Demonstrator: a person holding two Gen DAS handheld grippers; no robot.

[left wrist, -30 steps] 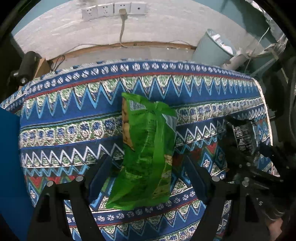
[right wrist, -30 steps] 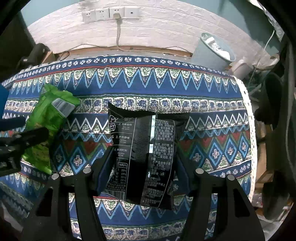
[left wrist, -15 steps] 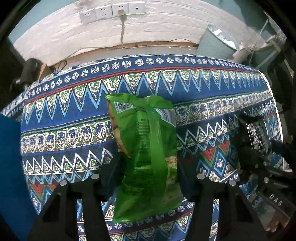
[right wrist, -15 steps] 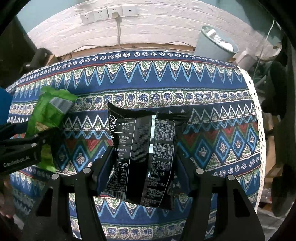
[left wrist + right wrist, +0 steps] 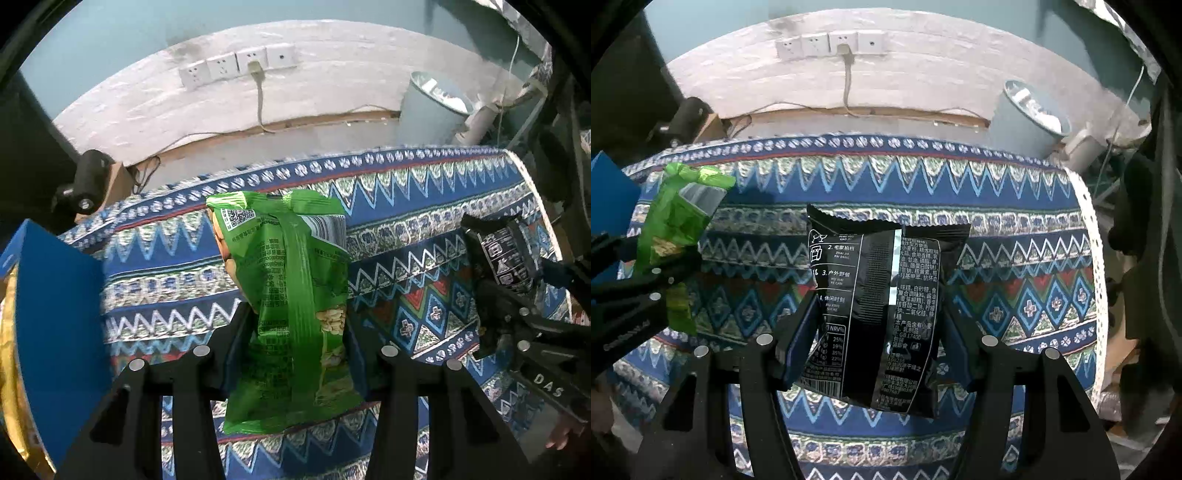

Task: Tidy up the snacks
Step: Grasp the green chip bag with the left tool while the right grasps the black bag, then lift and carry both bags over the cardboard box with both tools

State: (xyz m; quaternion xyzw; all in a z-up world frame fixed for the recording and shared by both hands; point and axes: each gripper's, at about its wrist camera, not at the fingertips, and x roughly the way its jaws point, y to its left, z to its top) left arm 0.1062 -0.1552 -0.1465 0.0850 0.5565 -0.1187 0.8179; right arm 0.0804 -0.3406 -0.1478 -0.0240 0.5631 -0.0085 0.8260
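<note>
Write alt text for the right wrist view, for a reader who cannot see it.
The right gripper holds a black snack packet upright above a table with a blue patterned cloth. At far left, the left gripper holds a green snack bag; wall sockets and a grey bin lie behind.

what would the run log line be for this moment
left tool: shut on green bag | right tool: shut on black bag | both above patterned cloth | blue box at left
</note>
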